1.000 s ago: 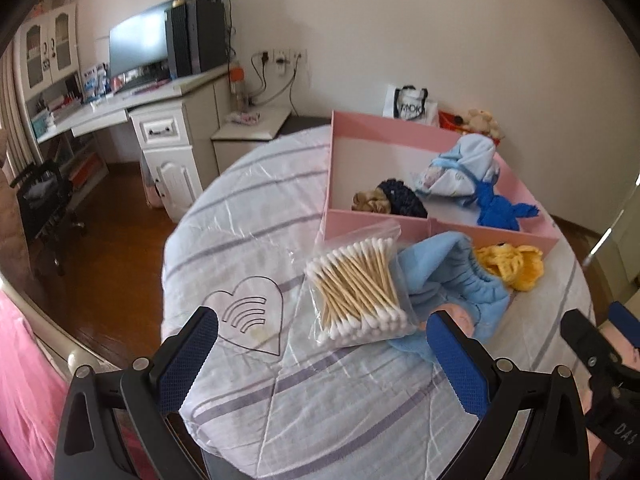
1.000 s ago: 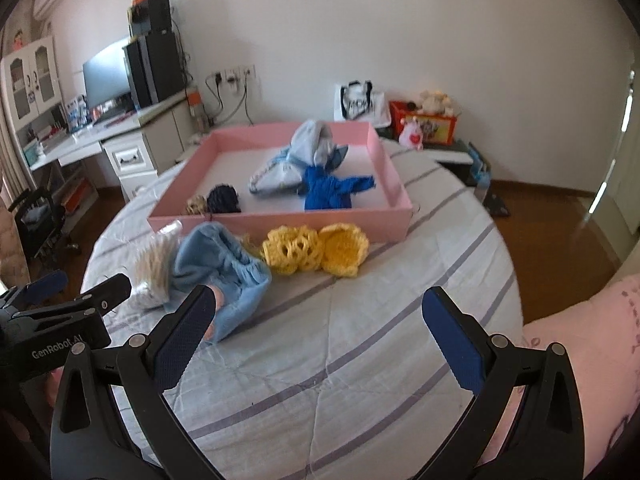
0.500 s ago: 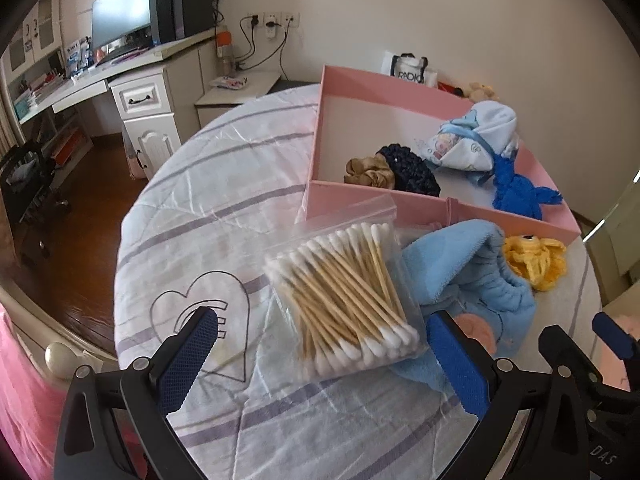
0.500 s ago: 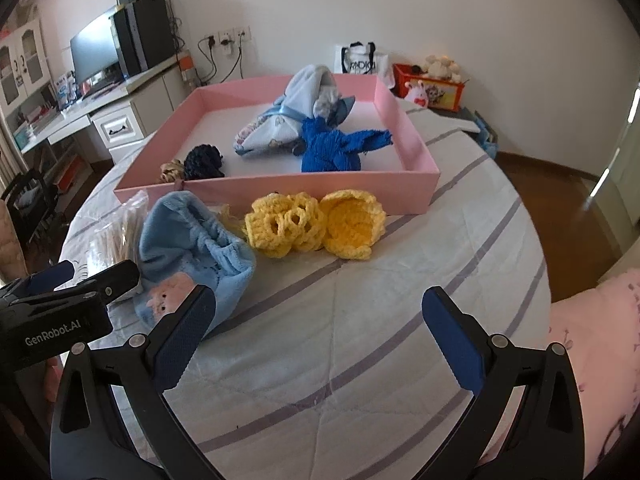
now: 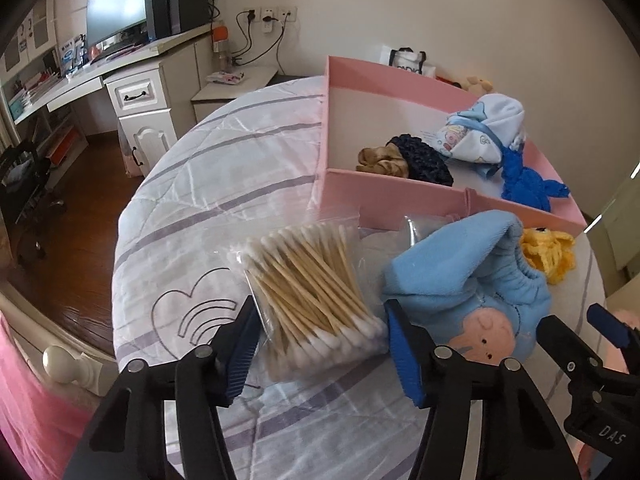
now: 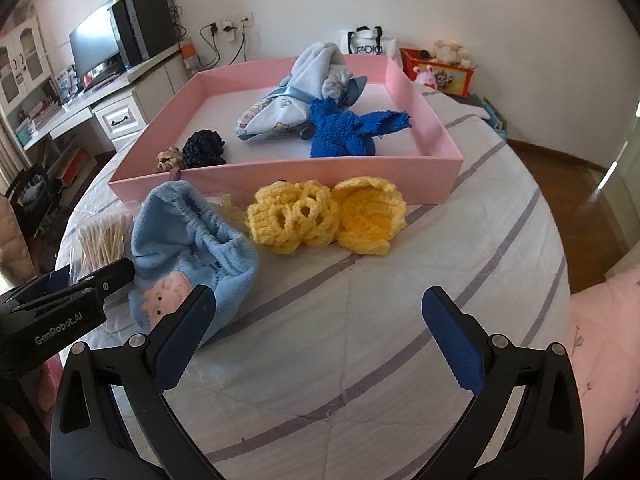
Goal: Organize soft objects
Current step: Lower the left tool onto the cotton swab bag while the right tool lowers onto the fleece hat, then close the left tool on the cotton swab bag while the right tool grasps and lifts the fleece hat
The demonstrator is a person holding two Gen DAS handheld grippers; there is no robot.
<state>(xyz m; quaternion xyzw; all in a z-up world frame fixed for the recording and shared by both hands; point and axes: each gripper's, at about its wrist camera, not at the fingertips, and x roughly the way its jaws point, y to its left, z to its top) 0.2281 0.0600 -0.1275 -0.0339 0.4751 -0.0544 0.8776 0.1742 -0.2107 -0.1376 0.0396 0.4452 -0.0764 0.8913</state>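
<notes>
— Since a second ago we are seeing the left gripper (image 5: 320,340) closing in on the bag of cotton swabs (image 5: 310,288): its jaws are narrowing from wide apart to a gap only a little wider than the bag, and the near end of the bag is now sitting between them. They are not yet pinching it.

— And the right gripper (image 6: 320,320)?

— We are holding it open and empty, hovering low over the striped cover of the round worktop (image 6: 400,360), with the blue plush pouch (image 6: 188,252) just off its left finger and the yellow crochet pieces (image 6: 324,216) a bit farther ahead, against the front wall of the pink tray (image 6: 280,178).

— How are we expecting the swab bag to handle?

— Light, we are judging, and slippery: thin clear film around a loose bundle of stiff little sticks. The bundle can shift inside, so we are thinking of taking it across the middle of the sticks rather than by the empty film at the edge.

— Which way is it lying?

— Its long axis is running from the left gripper diagonally away, leaning a little leftward, with white tips at both ends. It is lying flat on the cover, touching the pouch on its right, and the pink tray is just beyond it.

— And the pouch?

— Soft and squashy, its gathered mouth pointing toward the tray, its face patch toward us.
</notes>
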